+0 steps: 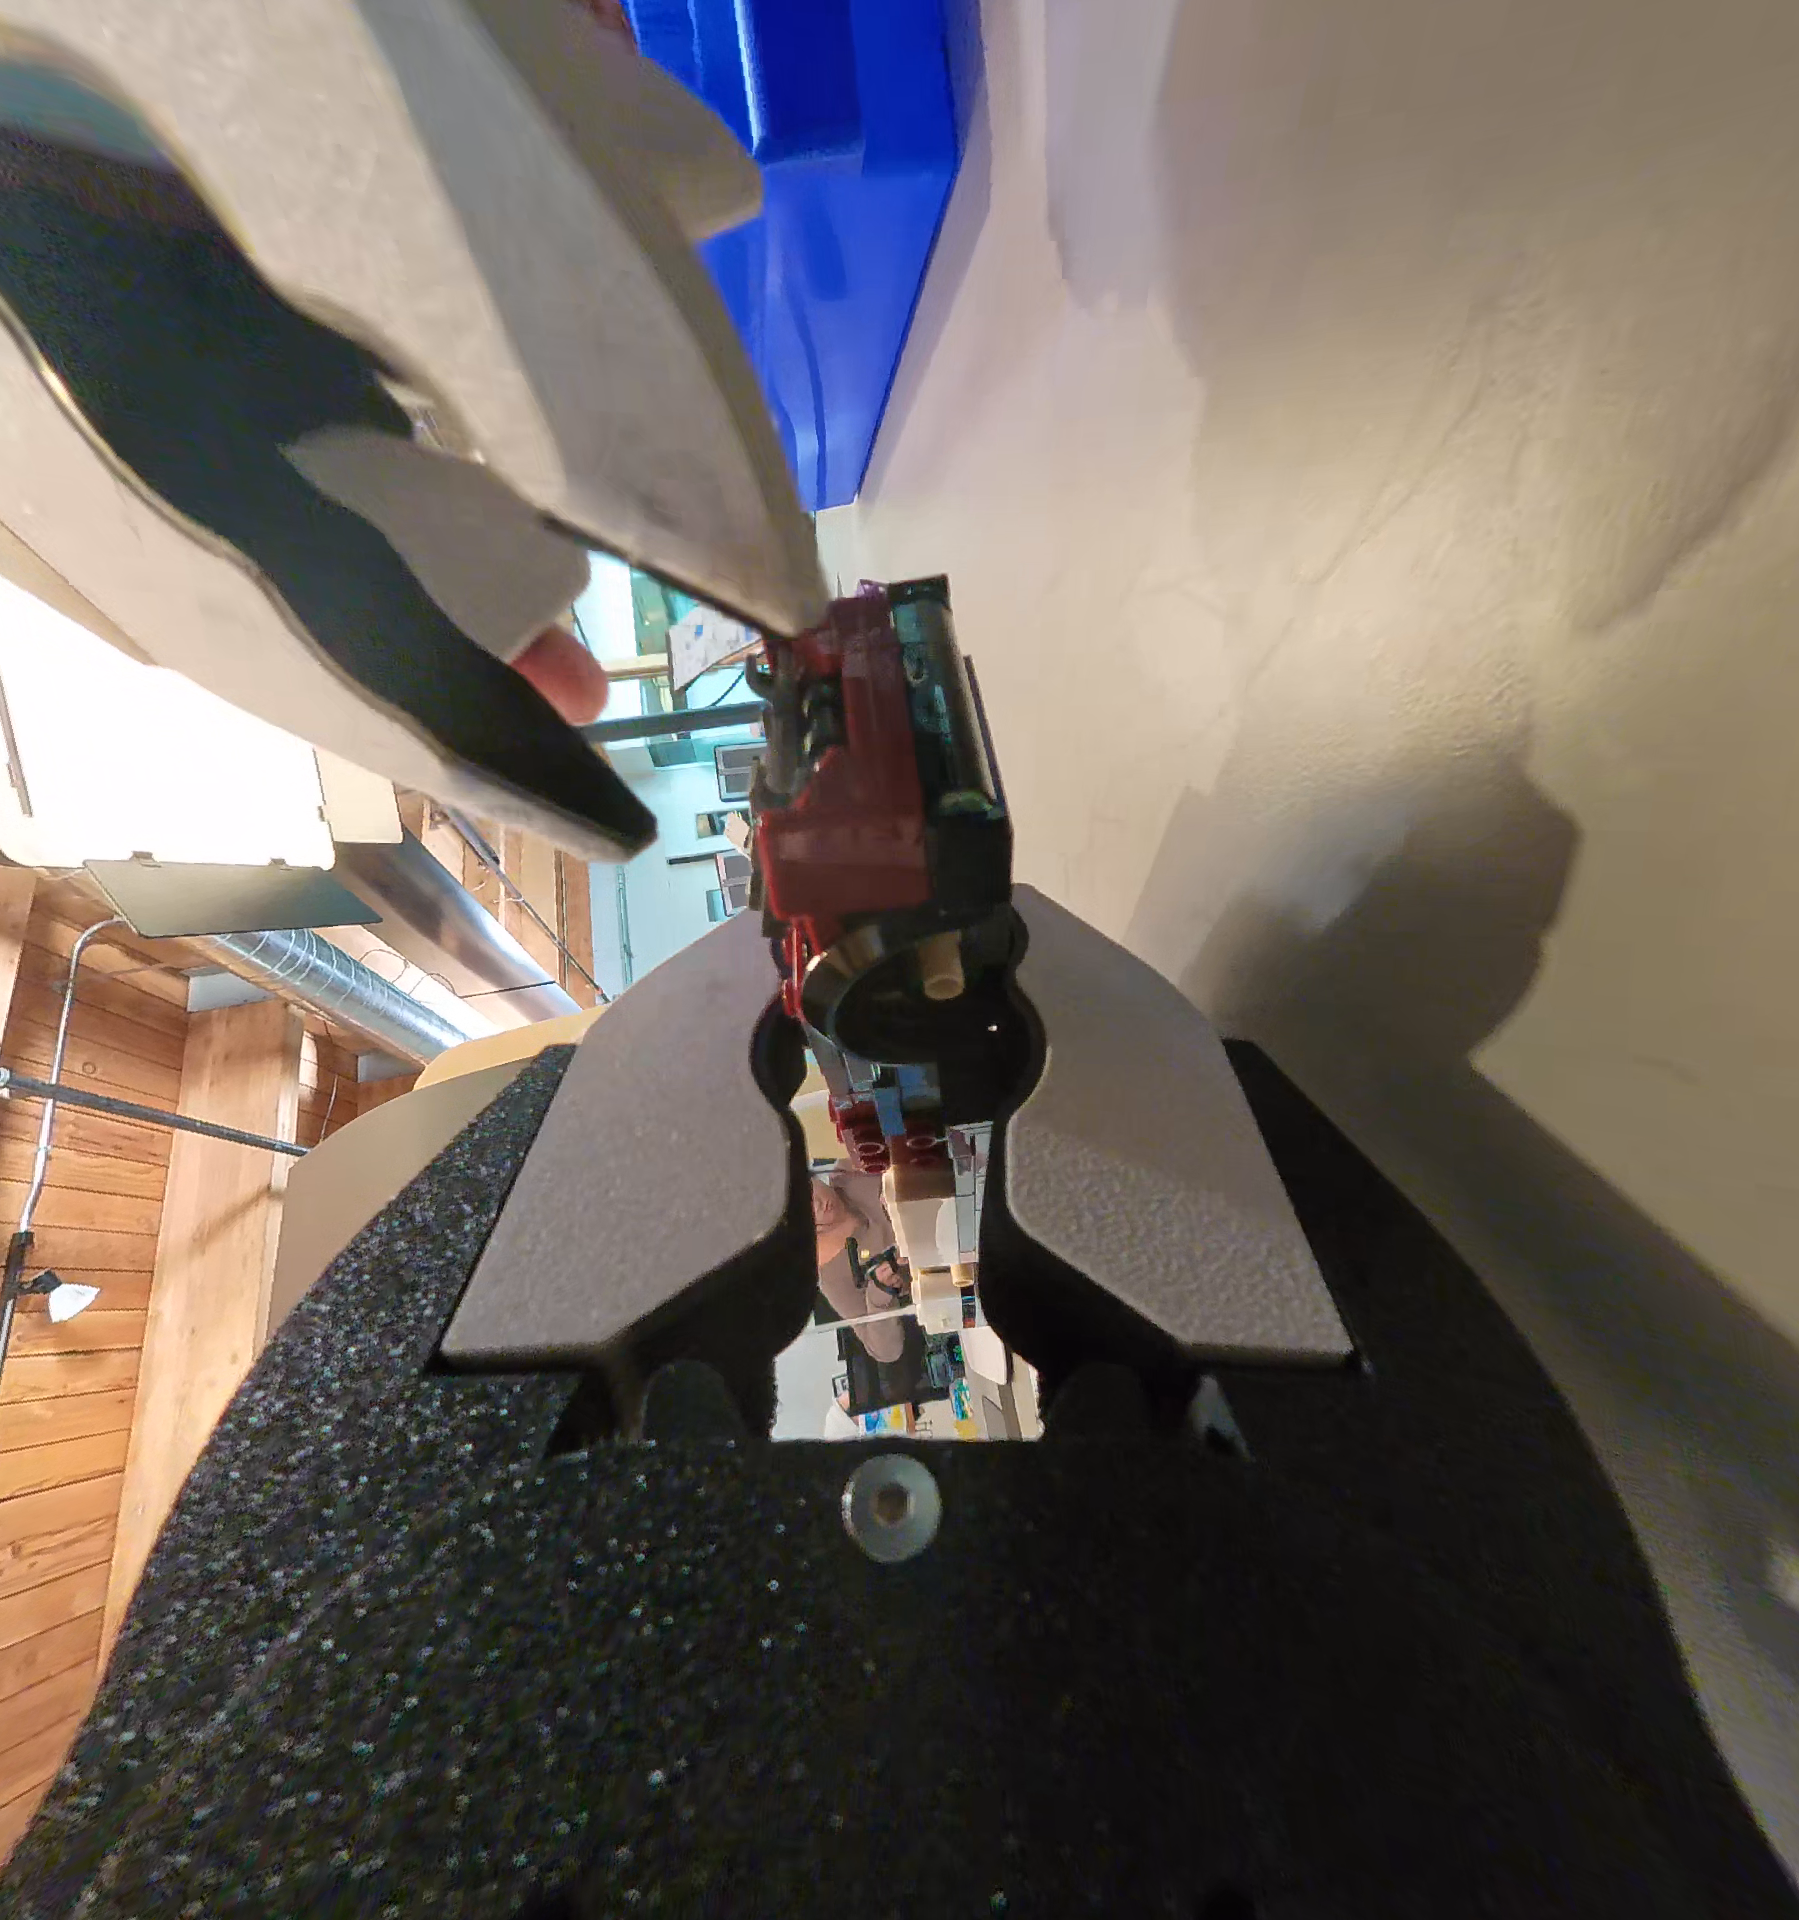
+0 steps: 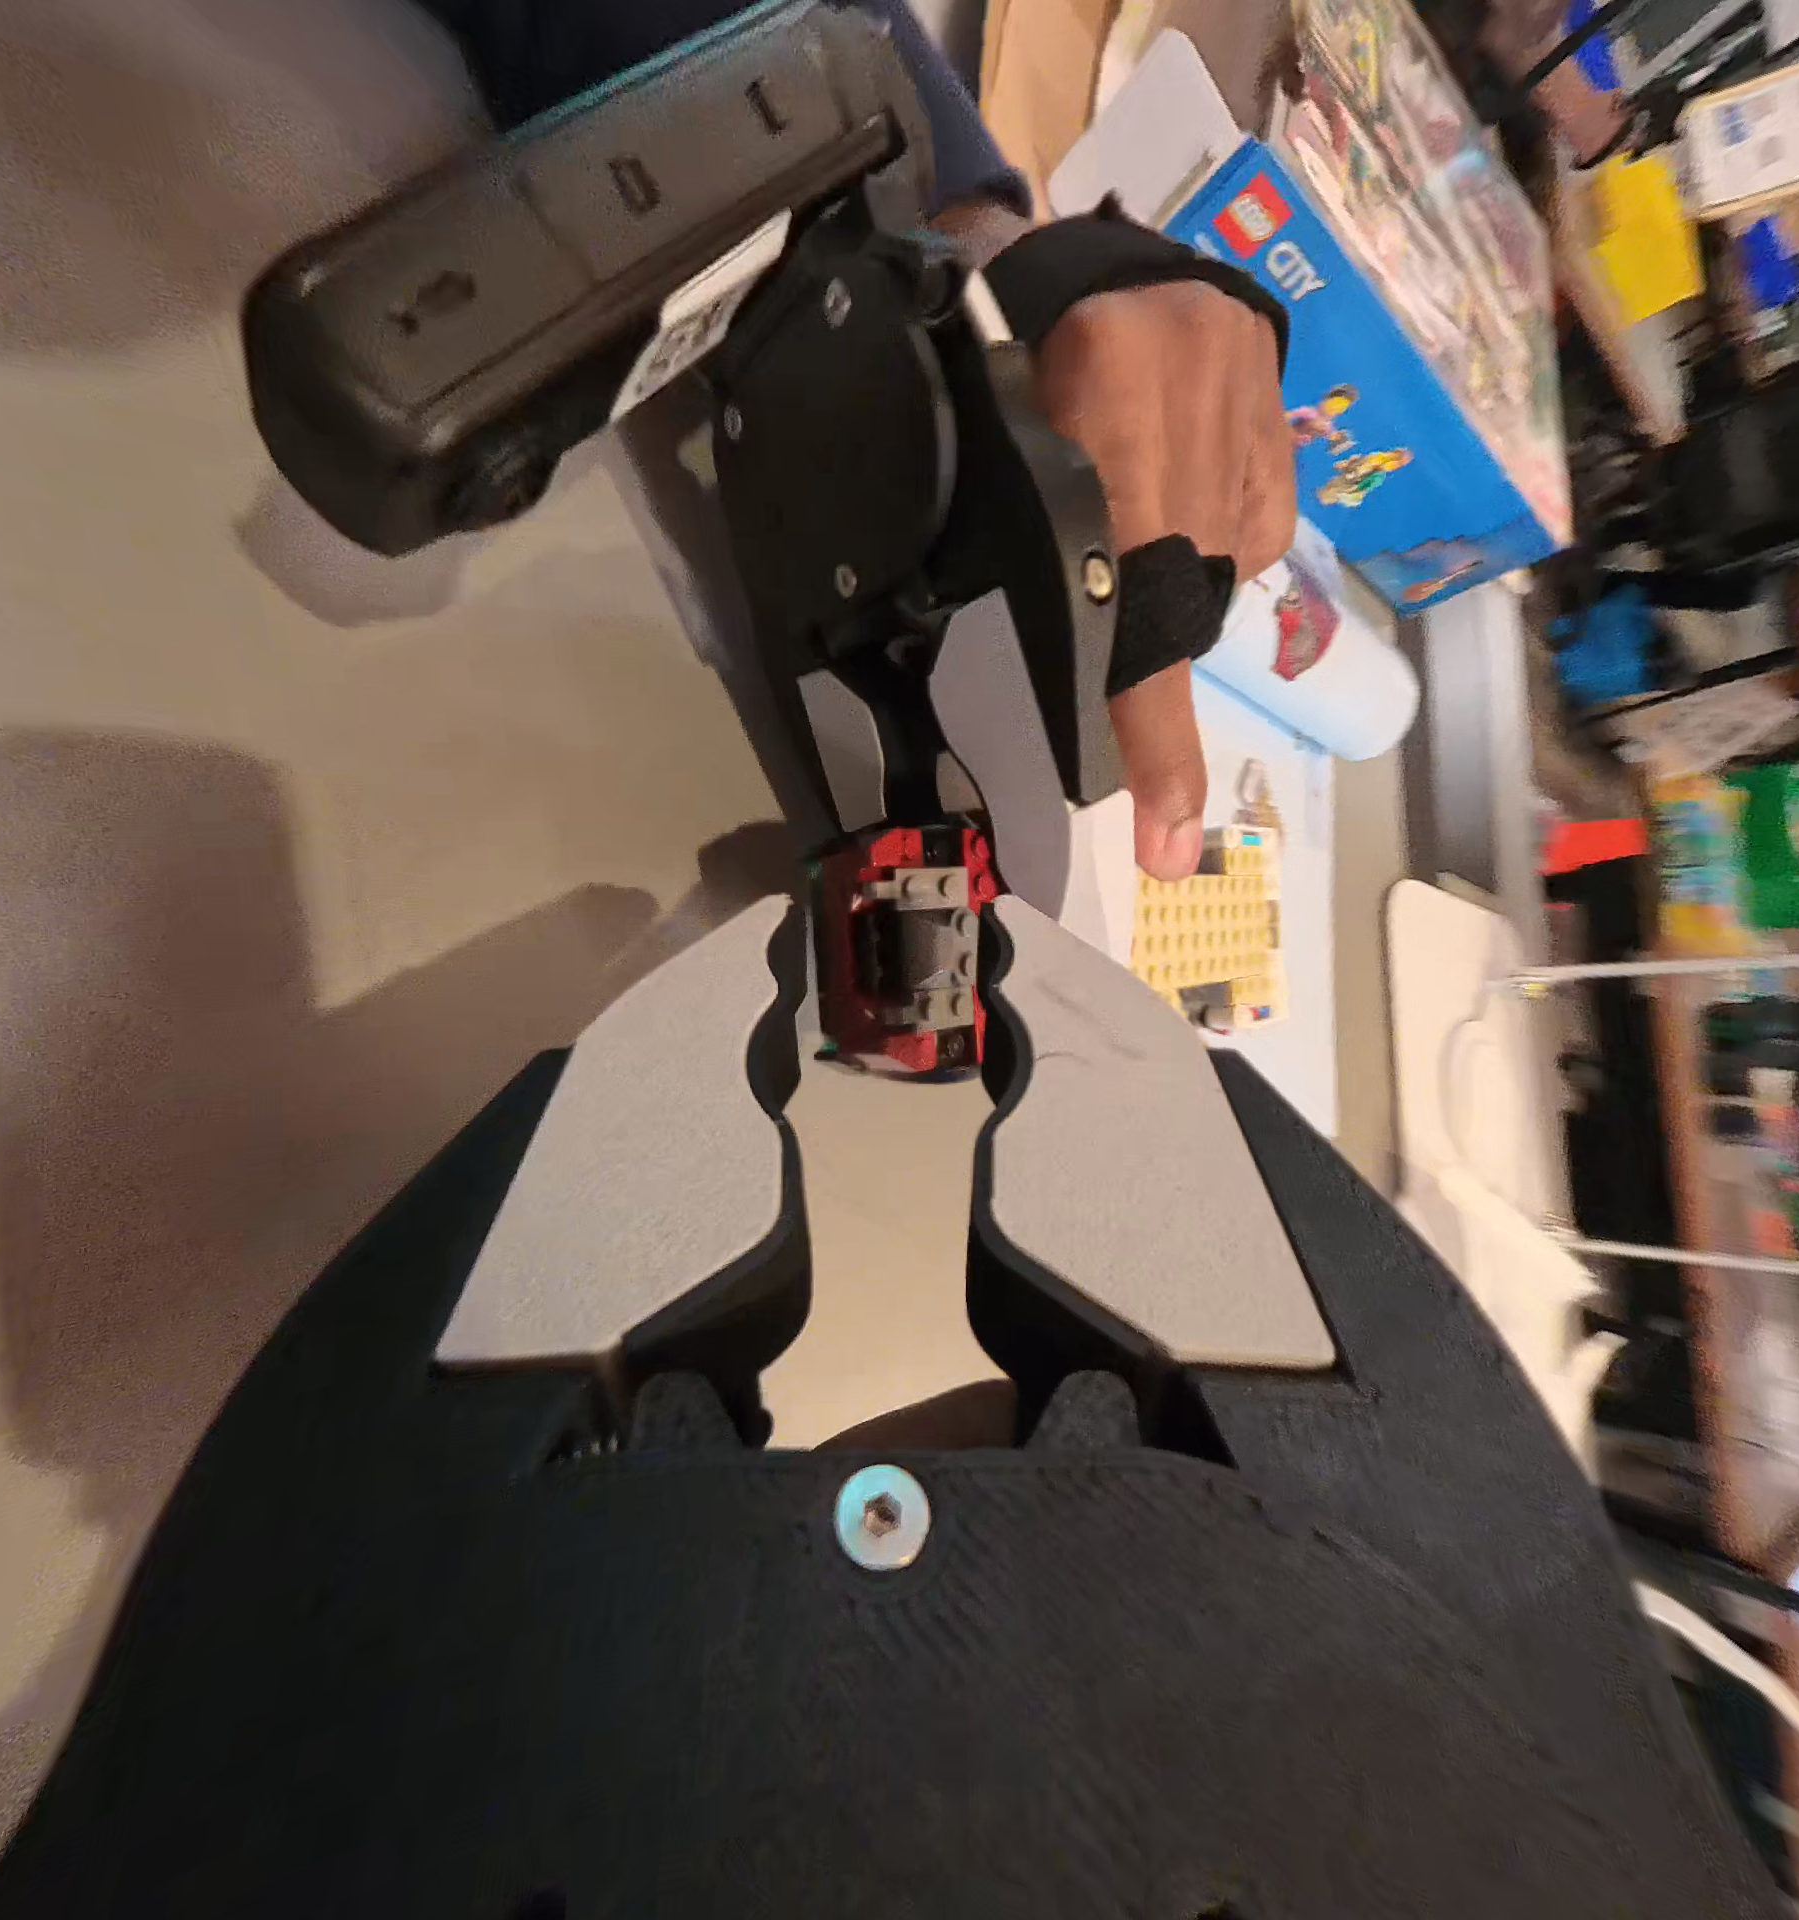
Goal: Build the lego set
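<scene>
A small dark red, black and grey brick car [image 1: 874, 821] hangs above the beige table [image 1: 1394, 520]. My left gripper [image 1: 900, 935] is shut on it, with a black wheel seated between its pads. The right wrist view shows the left gripper [image 2: 936, 831] clamping the car [image 2: 905, 956] from above. My right gripper [image 2: 890, 925] is open, with the car standing between its fingers. In the left wrist view one finger [image 1: 770, 582] of the right gripper touches the car's far end. Its other finger [image 1: 583, 790] stands off the car with a clear gap.
A tan brick build [image 2: 1207, 935] lies on white paper to the right. Beyond it are a white bottle [image 2: 1310, 644] and a blue box [image 2: 1394, 416]. A person's hand [image 2: 1165, 416] holds the left gripper. A blue bin [image 1: 833, 208] stands on the table's far side.
</scene>
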The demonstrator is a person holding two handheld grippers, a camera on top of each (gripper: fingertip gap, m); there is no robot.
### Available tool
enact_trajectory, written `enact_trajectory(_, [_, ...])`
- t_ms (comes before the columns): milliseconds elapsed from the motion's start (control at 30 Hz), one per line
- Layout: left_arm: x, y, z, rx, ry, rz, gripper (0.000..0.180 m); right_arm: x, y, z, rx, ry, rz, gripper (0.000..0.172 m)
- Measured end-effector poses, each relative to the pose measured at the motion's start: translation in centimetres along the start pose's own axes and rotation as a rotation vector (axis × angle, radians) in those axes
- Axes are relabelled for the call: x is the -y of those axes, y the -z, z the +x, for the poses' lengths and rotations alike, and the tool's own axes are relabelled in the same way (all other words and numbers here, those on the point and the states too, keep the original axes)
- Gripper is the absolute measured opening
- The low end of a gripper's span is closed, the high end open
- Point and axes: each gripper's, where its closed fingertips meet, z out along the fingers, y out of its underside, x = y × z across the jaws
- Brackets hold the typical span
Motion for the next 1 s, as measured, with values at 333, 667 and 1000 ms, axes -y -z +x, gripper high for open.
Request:
enact_trajectory(333, [-0.5, -0.1, -0.1, -0.003, 0.008, -0.036, 0.033, -0.5, -1.2, 0.0, -0.298, 0.27, -0.093, 0.039])
enact_trajectory(667, [-0.3, -0.1, -0.2, -0.006, 0.013, -0.037, 0.033, -0.9, -2.0, 0.3, -0.375, 0.406, -0.14, 0.036])
enact_trajectory(1000, [-0.3, -0.2, -0.3, -0.009, 0.013, -0.04, 0.033, -1.0, -2.0, 0.7, -0.392, 0.453, -0.168, 0.039])
